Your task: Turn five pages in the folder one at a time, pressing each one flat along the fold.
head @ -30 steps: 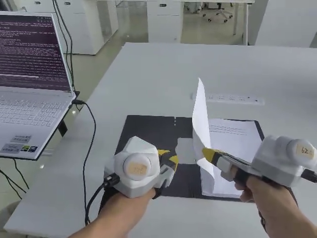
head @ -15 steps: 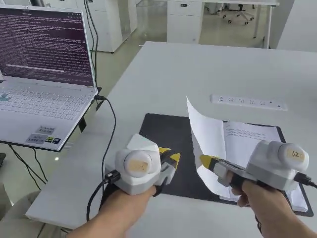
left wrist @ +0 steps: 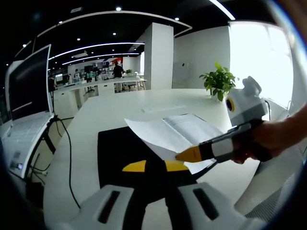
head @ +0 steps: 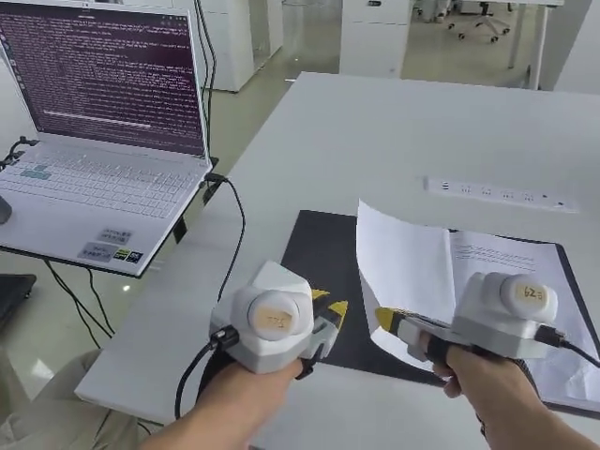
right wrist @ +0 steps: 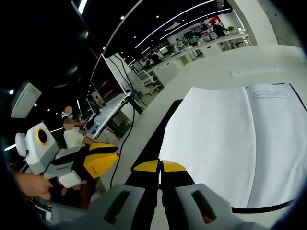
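Right gripper (head: 380,319) is pinching the lower edge of a white printed paper page (head: 405,261), holding it raised over the open black folder (head: 317,242) on the white table (head: 375,141) — left gripper (head: 331,306) is hovering nearby, jaws slightly parted, empty.

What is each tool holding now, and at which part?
The right tool pinches the lifted page at its lower edge; the left tool holds nothing.
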Demonstrator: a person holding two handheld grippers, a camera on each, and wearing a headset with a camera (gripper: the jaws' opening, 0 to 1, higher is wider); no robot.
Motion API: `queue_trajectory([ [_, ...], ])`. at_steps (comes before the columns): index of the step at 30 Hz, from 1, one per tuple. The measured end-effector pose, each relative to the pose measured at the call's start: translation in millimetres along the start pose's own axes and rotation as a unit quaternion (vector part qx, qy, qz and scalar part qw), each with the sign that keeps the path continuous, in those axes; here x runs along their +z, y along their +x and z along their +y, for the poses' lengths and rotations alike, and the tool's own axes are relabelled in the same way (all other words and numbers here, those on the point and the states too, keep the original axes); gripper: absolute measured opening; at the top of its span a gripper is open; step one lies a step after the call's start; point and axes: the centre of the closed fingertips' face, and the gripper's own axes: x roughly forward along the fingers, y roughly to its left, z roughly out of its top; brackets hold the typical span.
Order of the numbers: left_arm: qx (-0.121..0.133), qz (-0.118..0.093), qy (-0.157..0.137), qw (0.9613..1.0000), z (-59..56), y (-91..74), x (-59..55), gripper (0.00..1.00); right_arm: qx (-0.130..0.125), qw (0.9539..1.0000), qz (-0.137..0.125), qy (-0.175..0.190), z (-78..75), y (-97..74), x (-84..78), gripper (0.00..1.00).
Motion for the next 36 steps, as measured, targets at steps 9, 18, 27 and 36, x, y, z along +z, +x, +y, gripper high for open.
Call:
queue_trajectory([
  [9,0.007,0.018,-0.009,0.9998,16.0,-6.7,-17.9,0.11,-0.005,0.9991,0.042,-0.01,0.5,27.2,-25.7,0.0],
  [18,0.013,0.035,-0.02,0.9991,24.5,-12.1,-36.6,0.11,-0.01,0.9973,0.073,-0.006,-3.9,44.2,-44.3,0.0],
  [27,0.013,0.048,-0.023,0.9985,24.7,-10.1,-47.3,0.11,-0.01,0.9958,0.091,0.008,-9.0,55.0,-56.7,0.01],
  [36,0.007,0.057,-0.017,0.9982,22.5,-0.5,-50.3,0.11,0.005,0.9959,0.088,0.022,-4.2,52.5,-55.6,0.1],
])
